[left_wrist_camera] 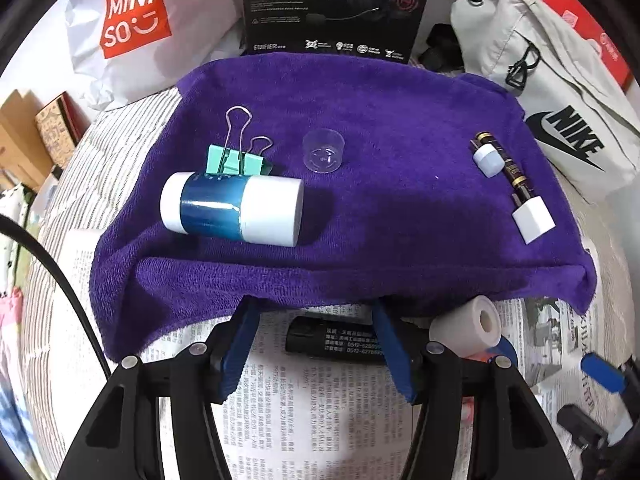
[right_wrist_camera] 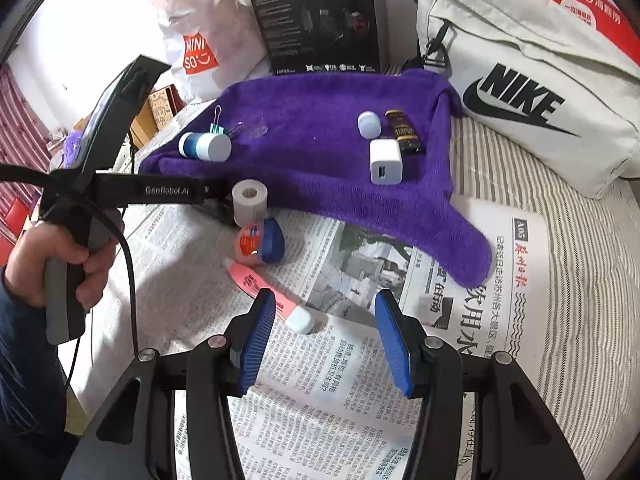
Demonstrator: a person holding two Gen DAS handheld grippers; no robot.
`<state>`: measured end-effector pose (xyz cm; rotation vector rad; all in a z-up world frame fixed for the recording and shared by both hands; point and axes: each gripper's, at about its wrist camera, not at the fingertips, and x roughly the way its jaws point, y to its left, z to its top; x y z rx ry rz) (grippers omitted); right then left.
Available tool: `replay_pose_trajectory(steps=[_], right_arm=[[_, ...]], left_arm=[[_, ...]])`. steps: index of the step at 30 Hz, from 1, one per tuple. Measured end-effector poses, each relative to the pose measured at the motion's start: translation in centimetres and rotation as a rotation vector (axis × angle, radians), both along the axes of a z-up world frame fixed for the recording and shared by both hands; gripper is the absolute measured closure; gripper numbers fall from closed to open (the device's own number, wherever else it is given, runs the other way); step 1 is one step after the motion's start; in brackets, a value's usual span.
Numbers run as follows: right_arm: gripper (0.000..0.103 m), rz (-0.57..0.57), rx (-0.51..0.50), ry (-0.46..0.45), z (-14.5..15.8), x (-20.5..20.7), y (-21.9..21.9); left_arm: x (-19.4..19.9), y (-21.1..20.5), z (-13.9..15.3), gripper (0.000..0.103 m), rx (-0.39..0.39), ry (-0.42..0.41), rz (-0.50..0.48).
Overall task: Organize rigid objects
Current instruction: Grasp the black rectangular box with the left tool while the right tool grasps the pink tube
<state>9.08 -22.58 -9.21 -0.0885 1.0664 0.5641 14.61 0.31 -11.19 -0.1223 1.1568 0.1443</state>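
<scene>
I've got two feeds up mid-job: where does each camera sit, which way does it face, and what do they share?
Left wrist: on the left tongs, looking steeply down past their blue pads at a black cylinder lying on the newspaper between them, with the purple towel beyond.
Right wrist: on the right tongs, facing down over the newspaper and a pink tube with a white cap; a hand gripping the left tongs' handle shows.
Shared: the towel, the blue-and-white cylindrical container and the white tape roll.

Each claw (right_wrist_camera: 324, 340) has a black frame with silver screws and two blue ribbed pads (right_wrist_camera: 256, 344). The left claw (left_wrist_camera: 316, 344) carries white "GenRobot.AI" lettering, a grey-and-black handle and a black cable (right_wrist_camera: 130, 264). The sleeve (right_wrist_camera: 16, 320) is dark blue.
</scene>
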Motion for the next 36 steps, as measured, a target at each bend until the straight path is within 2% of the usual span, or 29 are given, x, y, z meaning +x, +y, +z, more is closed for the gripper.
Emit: replay_pose_trajectory(steps=[1,3,6,9,15,19,24,25,26,28,29,36], right_arm=[[0.051,0.004,0.003,0.005,-0.2,0.0,-0.1],[0.051,0.003,0.007,0.011,-0.5,-0.1,-0.3],[0.051,-0.005,0.006,0.02,-0.8,-0.2,-0.6],[0.051,-0.017,0.01,0.026,-0.9,-0.3,-1.1],[0.051,-0.021,0.008,0.023,-0.9,-0.6,-1.0],[0.051,-0.008,-0.009,0.011,-0.8,-1.0,-0.2],[0.051,0.004,-0.022,0.005,-0.5,-1.5,0.6],[0.051,0.007,-0.027,0.003,-0.4,-1.5,0.8],[0.051,0.008,-0.03,-0.001,-0.2,-1.7,0.9],[0.051,0.007,-0.032,-0.007,-0.1,-1.8,1.0],[0.051,0.006,-0.034,-0.008,-0.1,-1.8,1.0],[0.051,0.002,-0.054,0.002,-0.5,-2.1,1.2]], left_arm=[[0.1,-0.1,-0.2,0.044,-0.011,0.016,0.005],[0.3,-0.9,-0.6,0.036,-0.008,0.033,-0.009],[0.1,-1.7,-0.7,0.036,0.018,0.027,-0.035],[-0.8,-1.5,-0.6,0.036,0.001,0.032,-0.061],[-3.8,0.1,-0.7,0.036,0.031,0.035,-0.134],[-5.7,1.9,-0.7,0.036,0.029,0.034,-0.13],[-6.4,3.0,-0.6,0.038,0.003,-0.011,-0.131],[-6.4,2.9,-0.6,0.041,0.013,-0.019,-0.141],[-6.5,2.7,-0.7,0.048,0.022,-0.023,-0.158],[-6.6,1.9,-0.6,0.066,0.047,-0.05,-0.208],[-6.6,1.7,-0.5,0.078,0.036,-0.059,-0.228],[-6.5,1.7,-0.6,0.079,0.015,-0.083,-0.267]])
